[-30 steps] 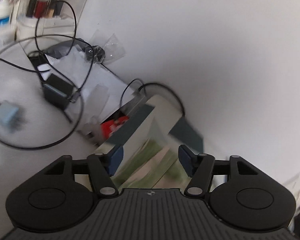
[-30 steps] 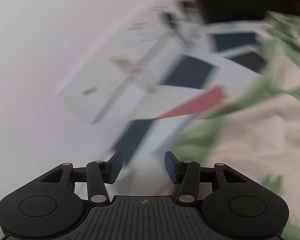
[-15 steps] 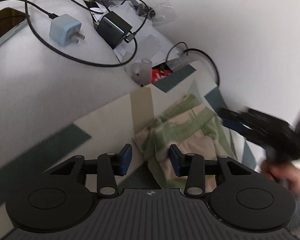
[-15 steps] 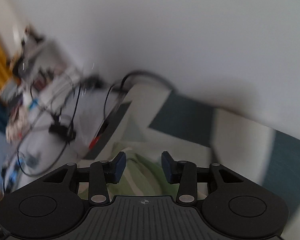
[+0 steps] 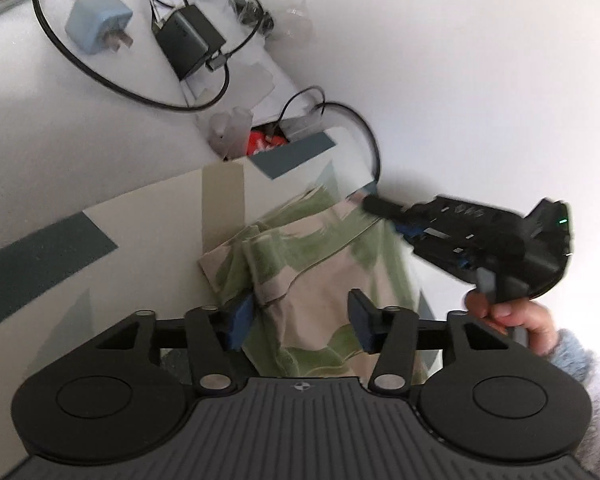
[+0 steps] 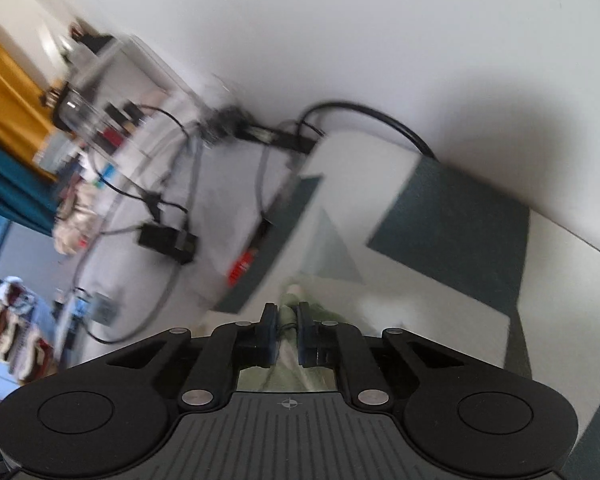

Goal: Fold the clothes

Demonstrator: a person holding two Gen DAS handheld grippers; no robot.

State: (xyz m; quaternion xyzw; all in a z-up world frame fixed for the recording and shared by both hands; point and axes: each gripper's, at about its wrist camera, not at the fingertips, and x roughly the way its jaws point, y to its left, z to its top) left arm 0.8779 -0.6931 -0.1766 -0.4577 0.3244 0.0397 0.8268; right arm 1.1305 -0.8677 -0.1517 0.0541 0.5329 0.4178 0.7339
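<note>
A green-and-cream patterned garment (image 5: 324, 280) lies bunched on a cream mat with dark teal blocks (image 5: 156, 236), running lengthwise away from my left tongs toward the mat's far corner by the white wall. I cannot tell what kind of garment it is, or whether it is partly folded or merely rumpled. My left tongs (image 5: 298, 316) hang directly over its near end with the jaws spread wide, one finger at the garment's left edge, the other over its middle, gripping nothing. My right tongs (image 6: 287, 326) are closed on a thin pinch of the same cloth at its far end, near that far corner; from the left camera they appear as a dark blurred shape (image 5: 384, 210), held by a hand (image 5: 508, 316) in a fuzzy grey sleeve (image 5: 580, 368). The relation that matters: the garment's long axis runs from the left tongs to the right, so each tool sits at one end, the left nearer the loose end. Any fold would likely bring one end along that line toward the other. Beyond the mat's far edge, on white padding, sit a pale blue plug adapter (image 5: 98, 22), a black power brick (image 5: 190, 42) and looping black cables (image 5: 112, 88).
</note>
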